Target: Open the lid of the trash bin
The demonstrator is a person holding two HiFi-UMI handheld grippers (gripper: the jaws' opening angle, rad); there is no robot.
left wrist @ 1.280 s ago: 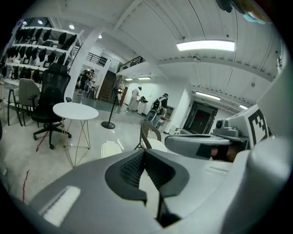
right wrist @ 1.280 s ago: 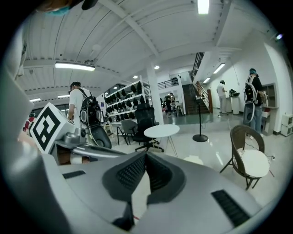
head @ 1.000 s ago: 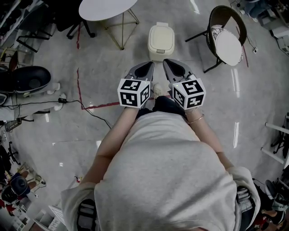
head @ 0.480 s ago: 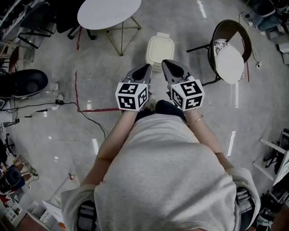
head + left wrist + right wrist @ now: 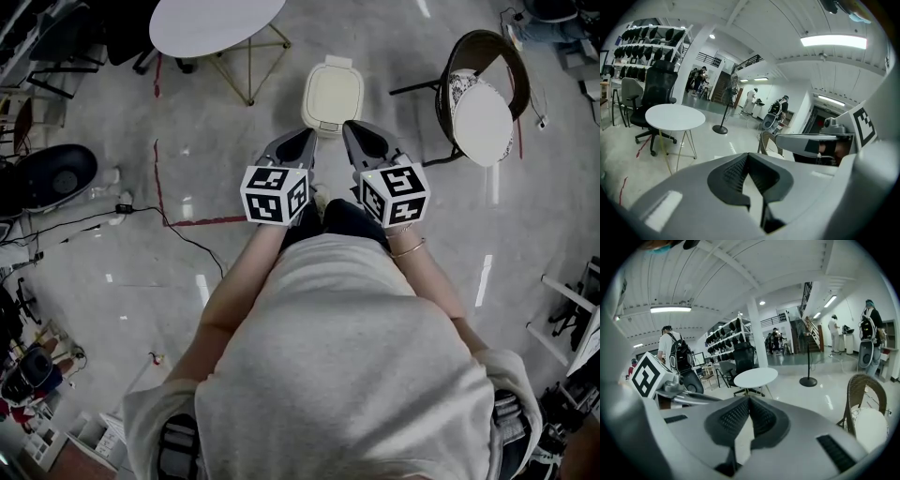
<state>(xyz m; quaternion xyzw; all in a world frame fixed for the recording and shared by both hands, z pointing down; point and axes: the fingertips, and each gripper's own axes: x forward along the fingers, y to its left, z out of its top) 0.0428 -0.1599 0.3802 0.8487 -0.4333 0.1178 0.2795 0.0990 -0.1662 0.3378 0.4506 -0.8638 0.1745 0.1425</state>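
The cream trash bin [image 5: 333,96] stands on glossy grey floor, its smooth, rounded-rectangle plastic lid [image 5: 335,86] still down. Just short of the bin hover the left gripper [image 5: 302,142] and right gripper [image 5: 358,139], jaws pressed together, holding nothing. Probably best: slip one ribbed tip under the lid's near lip, then lever up gently.
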